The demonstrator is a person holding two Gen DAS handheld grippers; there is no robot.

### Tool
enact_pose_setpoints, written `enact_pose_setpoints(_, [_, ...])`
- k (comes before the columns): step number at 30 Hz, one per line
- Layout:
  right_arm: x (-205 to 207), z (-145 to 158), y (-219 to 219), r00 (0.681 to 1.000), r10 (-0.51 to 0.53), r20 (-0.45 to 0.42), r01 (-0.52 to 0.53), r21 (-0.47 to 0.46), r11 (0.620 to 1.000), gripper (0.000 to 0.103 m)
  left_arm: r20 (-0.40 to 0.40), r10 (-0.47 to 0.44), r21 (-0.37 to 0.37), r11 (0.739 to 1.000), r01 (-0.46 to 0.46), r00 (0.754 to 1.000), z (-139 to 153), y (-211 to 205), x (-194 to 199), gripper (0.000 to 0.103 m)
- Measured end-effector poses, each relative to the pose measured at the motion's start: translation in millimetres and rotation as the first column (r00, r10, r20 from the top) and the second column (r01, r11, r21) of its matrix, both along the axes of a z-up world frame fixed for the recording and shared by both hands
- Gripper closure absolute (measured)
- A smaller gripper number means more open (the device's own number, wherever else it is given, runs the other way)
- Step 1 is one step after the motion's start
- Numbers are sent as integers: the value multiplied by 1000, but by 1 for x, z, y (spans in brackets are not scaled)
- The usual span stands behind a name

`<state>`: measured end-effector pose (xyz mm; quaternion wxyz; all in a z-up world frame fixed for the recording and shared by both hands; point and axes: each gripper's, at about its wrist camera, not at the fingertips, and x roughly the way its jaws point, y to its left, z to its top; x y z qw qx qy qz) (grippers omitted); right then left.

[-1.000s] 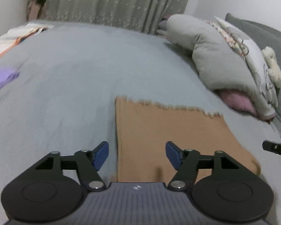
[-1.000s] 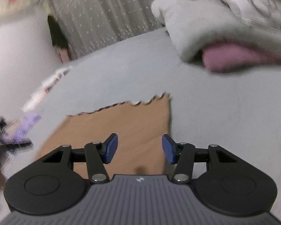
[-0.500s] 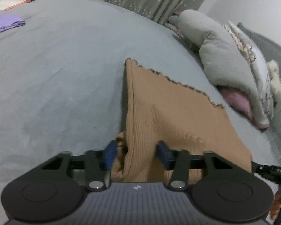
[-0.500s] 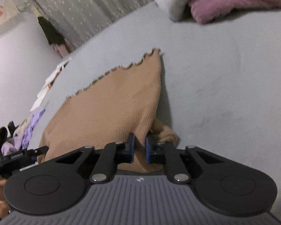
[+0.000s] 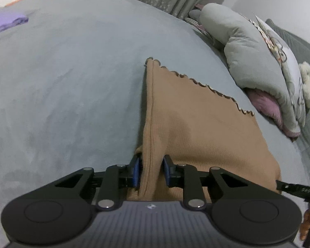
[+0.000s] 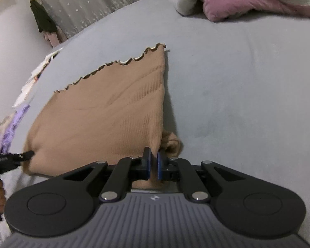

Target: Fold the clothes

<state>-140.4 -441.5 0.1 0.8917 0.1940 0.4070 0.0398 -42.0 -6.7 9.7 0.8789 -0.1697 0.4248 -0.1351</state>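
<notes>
Progress looked partial to me: the tan ribbed garment lay on the grey bedspread as a neat 4-sided panel, its side edges straight, which suggested the sides had already been brought in. Its near end was raised off the bed, and I judged a lengthwise fold toward the far hem was what remained, though I could not tell how many folds lay beneath.

My left gripper had its 2 blue pads drawn in around the near left corner, cloth bunched between them with a little slack either side. My right gripper had its pads pressed almost together, pinching the near right corner; a loose lump of tan cloth sat just right of those pads.

From both claws the garment ran straight ahead, its long axis pointing away from me, and the scalloped hem formed the far end. It narrowed toward each claw where the corners were lifted.

Beyond the hem, ahead and to the right of my left claw, sat a grey quilt over something pink. A purple cloth lay far off to the left.
</notes>
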Motion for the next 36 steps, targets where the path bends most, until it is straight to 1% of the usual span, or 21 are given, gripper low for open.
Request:
enact_pose_setpoints(2, [-1, 3, -1, 1000, -8, 12, 8, -5, 1000, 93, 1, -18, 15, 1000, 18, 1000, 4, 0, -2, 72])
enact_pose_setpoints(3, [-2, 5, -2, 1000, -13, 19, 13, -5, 1000, 91, -16, -12, 8, 1000, 12, 1000, 6, 2, -2, 67])
enact_pose_setpoints(5, [-5, 15, 1, 998, -27, 49, 30, -58, 998, 72, -35, 6, -6, 1000, -7, 999, 13, 7, -2, 64])
enact_pose_setpoints(6, [-7, 21, 3, 997, -34, 67, 41, -94, 995, 69, -34, 15, 0, 1000, -15, 999, 16, 9, -3, 56])
enact_pose_setpoints(7, [-9, 27, 6, 996, -41, 85, 52, -129, 990, 68, -19, 33, 36, 999, -32, 999, 23, 8, -5, 44])
enact_pose_setpoints(8, [-12, 33, 10, 993, -46, 110, 63, -162, 985, 67, 8, 38, 81, 996, -39, 999, 30, 3, -8, 38])
enact_pose_setpoints(9, [-14, 39, 15, 989, -49, 140, 76, -193, 978, 66, 36, 41, 125, 991, -46, 998, 37, -1, -11, 28])
enact_pose_setpoints(10, [-16, 46, 23, 984, -38, 174, 76, -220, 973, 64, 78, 32, 177, 983, -46, 996, 44, -11, -17, 25])
enact_pose_setpoints(11, [-19, 53, 34, 977, -9, 212, 62, -243, 968, 63, 115, 13, 218, 975, -38, 993, 51, -22, -24, 25])
enact_pose_setpoints(12, [-21, 57, 44, 970, 20, 241, 43, -252, 967, 63, 129, 1, 233, 972, -31, 992, 54, -28, -28, 24])
enact_pose_setpoints(14, [-21, 60, 63, 959, 77, 272, -8, -244, 970, 63, 174, -61, 284, 959, 9, 983, 63, -52, -41, 24])
enact_pose_setpoints(17, [-17, 54, 93, 952, 158, 263, -87, -263, 961, 63, 217, -122, 350, 936, 40, 968, 66, -78, -55, 23])
enact_pose_setpoints(19, [-12, 45, 108, 954, 200, 225, -131, -287, 949, 61, 241, -155, 390, 919, 50, 958, 62, -90, -61, 23])
enact_pose_setpoints(21, [-8, 36, 118, 955, 224, 196, -157, -306, 939, 56, 251, -181, 417, 907, 63, 951, 56, -99, -64, 23])
enact_pose_setpoints(23, [-7, 29, 125, 954, 236, 187, -167, -324, 931, 38, 247, -199, 425, 902, 79, 948, 50, -103, -64, 23])
enact_pose_setpoints(27, [-4, 16, 138, 951, 259, 169, -185, -360, 915, 21, 258, -235, 449, 888, 99, 937, 38, -110, -63, 23])
enact_pose_setpoints(29, [-3, 9, 145, 950, 270, 159, -195, -377, 906, 5, 267, -258, 464, 879, 110, 929, 31, -116, -61, 23])
enact_pose_setpoints(31, [-2, 2, 152, 948, 282, 149, -204, -394, 896, 1, 254, -263, 477, 871, 116, 931, 20, -119, -55, 20])
enact_pose_setpoints(34, [0, -6, 157, 946, 296, 132, -219, -411, 885, 0, 210, -246, 440, 888, 133, 946, 6, -111, -42, 16])
enact_pose_setpoints(35, [0, -6, 150, 947, 296, 123, -225, -402, 888, 0, 211, -247, 416, 898, 141, 946, 4, -105, -40, 16])
enact_pose_setpoints(36, [0, -5, 144, 948, 297, 114, -231, -393, 890, 0, 211, -257, 413, 898, 152, 943, 3, -102, -39, 16])
